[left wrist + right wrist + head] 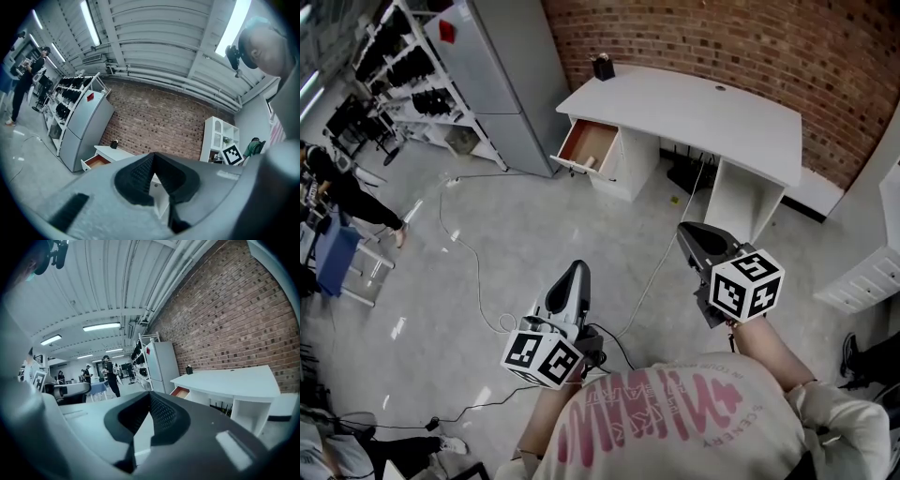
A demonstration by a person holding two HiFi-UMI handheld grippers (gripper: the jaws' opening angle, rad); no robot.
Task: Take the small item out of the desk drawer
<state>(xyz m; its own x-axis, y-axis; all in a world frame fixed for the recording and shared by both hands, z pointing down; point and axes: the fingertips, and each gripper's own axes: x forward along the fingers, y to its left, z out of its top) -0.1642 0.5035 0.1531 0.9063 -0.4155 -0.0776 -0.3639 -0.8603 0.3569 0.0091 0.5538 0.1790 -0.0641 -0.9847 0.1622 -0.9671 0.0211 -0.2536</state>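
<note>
A white desk (712, 108) stands against the brick wall some way ahead. Its left drawer (587, 142) is pulled open, showing a wooden inside. A small pale item (590, 161) lies near the drawer's front. Both grippers hang over the floor, well short of the desk. My left gripper (579, 268) is shut and holds nothing. My right gripper (683, 229) is shut and empty too. In the left gripper view the desk (112, 152) and open drawer (95, 162) are small behind the closed left gripper (153, 156). The right gripper view has the drawer (180, 391) beyond the right gripper (150, 394).
A black pot (603, 67) sits on the desk's back left corner. A grey cabinet (502, 75) and a shelf rack (412, 66) stand left of the desk. A cable (469, 253) trails over the floor. A white drawer unit (872, 277) is at right. A person (347, 187) stands far left.
</note>
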